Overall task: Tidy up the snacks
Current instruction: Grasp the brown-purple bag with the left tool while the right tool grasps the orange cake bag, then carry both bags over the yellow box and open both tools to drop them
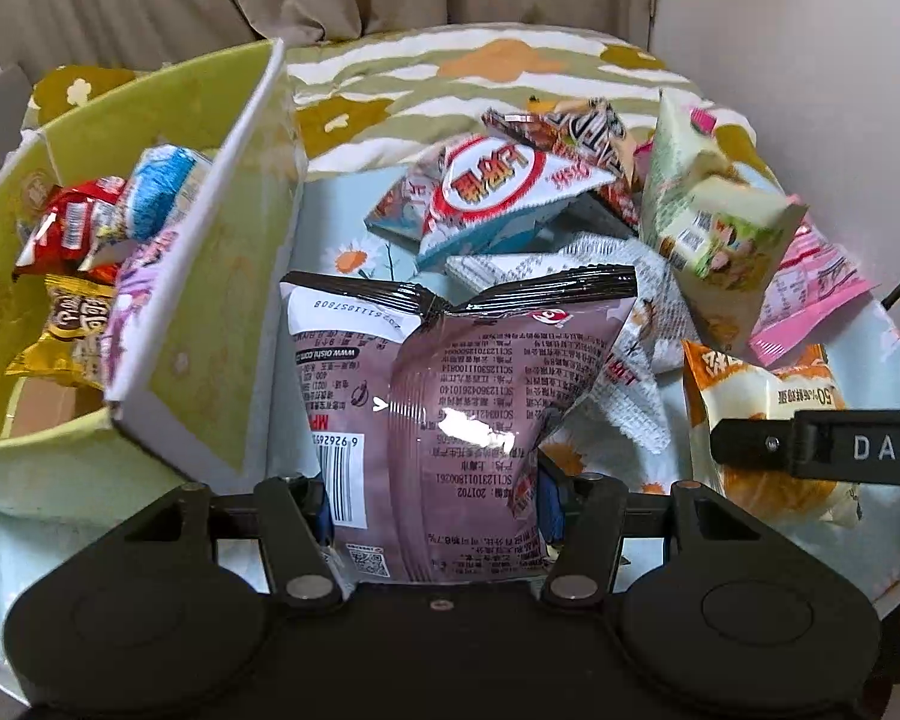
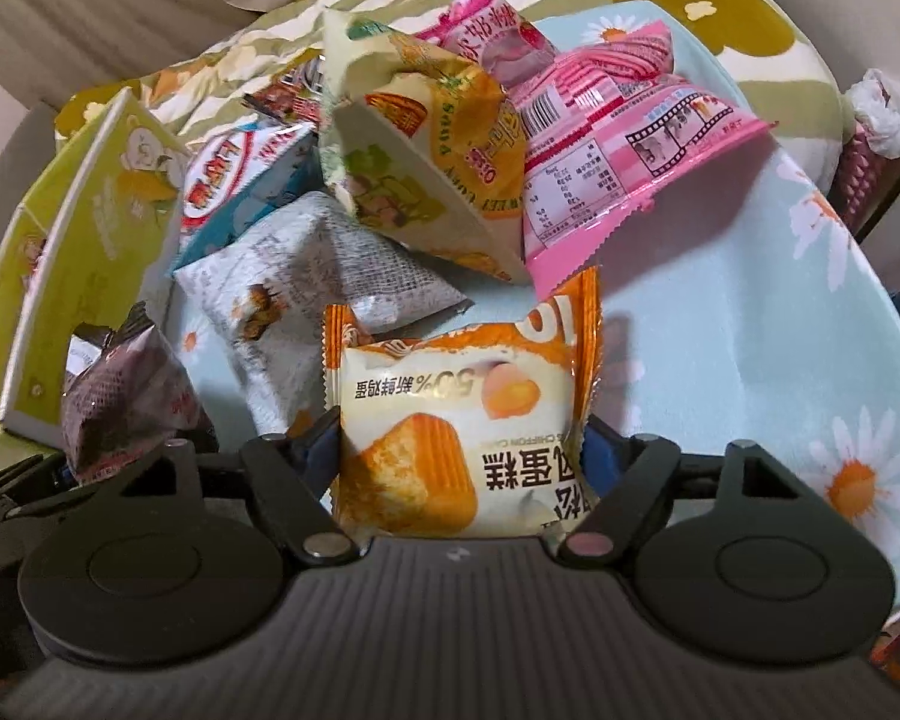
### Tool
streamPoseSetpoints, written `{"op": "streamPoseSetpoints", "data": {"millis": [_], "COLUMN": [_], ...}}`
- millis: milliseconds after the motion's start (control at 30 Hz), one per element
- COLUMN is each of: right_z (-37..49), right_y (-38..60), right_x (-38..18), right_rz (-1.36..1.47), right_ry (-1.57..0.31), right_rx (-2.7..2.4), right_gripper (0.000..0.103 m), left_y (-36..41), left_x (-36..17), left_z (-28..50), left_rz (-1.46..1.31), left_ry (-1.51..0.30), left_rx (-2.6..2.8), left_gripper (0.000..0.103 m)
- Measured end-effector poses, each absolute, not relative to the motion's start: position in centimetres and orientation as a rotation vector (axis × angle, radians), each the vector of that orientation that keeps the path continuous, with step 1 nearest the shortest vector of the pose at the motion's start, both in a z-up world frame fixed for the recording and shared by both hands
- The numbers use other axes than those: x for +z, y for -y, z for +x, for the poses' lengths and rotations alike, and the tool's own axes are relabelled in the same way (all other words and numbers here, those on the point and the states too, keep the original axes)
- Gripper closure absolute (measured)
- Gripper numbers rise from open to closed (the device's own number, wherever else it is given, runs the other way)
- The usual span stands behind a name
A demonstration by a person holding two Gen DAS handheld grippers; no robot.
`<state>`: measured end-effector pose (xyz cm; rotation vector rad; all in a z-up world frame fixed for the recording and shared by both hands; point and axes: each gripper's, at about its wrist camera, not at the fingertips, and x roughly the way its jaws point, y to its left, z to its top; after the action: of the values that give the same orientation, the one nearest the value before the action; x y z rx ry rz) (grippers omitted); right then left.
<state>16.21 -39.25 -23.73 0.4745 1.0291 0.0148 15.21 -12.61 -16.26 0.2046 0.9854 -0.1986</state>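
My left gripper [image 1: 438, 510] is shut on a glossy mauve snack bag [image 1: 462, 372], which stands upright between the fingers just right of the green box's open flap [image 1: 210, 276]. The same bag [image 2: 120, 402] shows at the left of the right wrist view. My right gripper [image 2: 462, 450] has an orange-and-white cake pack [image 2: 450, 420] between its blue pads, which touch both side edges; the pack lies on the cloth. One right finger [image 1: 810, 450] crosses that cake pack [image 1: 768, 396] in the left wrist view.
The green box [image 1: 120, 96] holds red [image 1: 72, 222], blue [image 1: 162, 186] and gold [image 1: 72, 324] packs. Behind lies a pile: a red-and-white pack [image 1: 486, 186], a cream bag [image 2: 426, 162], a pink pack [image 2: 618, 138], a white printed pack [image 2: 318, 264]. Daisy-print cloth [image 2: 720, 330] stretches right.
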Motion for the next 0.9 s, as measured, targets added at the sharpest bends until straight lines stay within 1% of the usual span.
{"op": "streamPoseSetpoints", "data": {"millis": [200, 467, 733, 900], "right_z": [15.3, 15.1, 16.3, 18.0], "right_y": [39.0, 36.8, 31.2, 26.4], "right_x": [-21.0, -15.7, -10.8, -9.0], "right_rz": [0.438, 0.344, 0.292, 0.28], "right_ry": [-0.985, -0.912, -0.799, -0.766], "right_rx": [0.062, 0.176, 0.247, 0.276], "right_gripper": [0.01, 0.01, 0.01, 0.01], "left_y": [12.1, 9.3, 3.3, -1.4], "left_x": [-13.3, -7.6, -3.2, -2.2], "left_z": [14.1, 12.1, 13.9, 16.4], "left_rz": [0.158, 0.102, 0.079, 0.078], "left_ry": [-0.933, -0.839, -0.765, -0.768], "left_rx": [-0.175, -0.09, -0.042, -0.019], "left_gripper": [0.041, 0.041, 0.041, 0.041]}}
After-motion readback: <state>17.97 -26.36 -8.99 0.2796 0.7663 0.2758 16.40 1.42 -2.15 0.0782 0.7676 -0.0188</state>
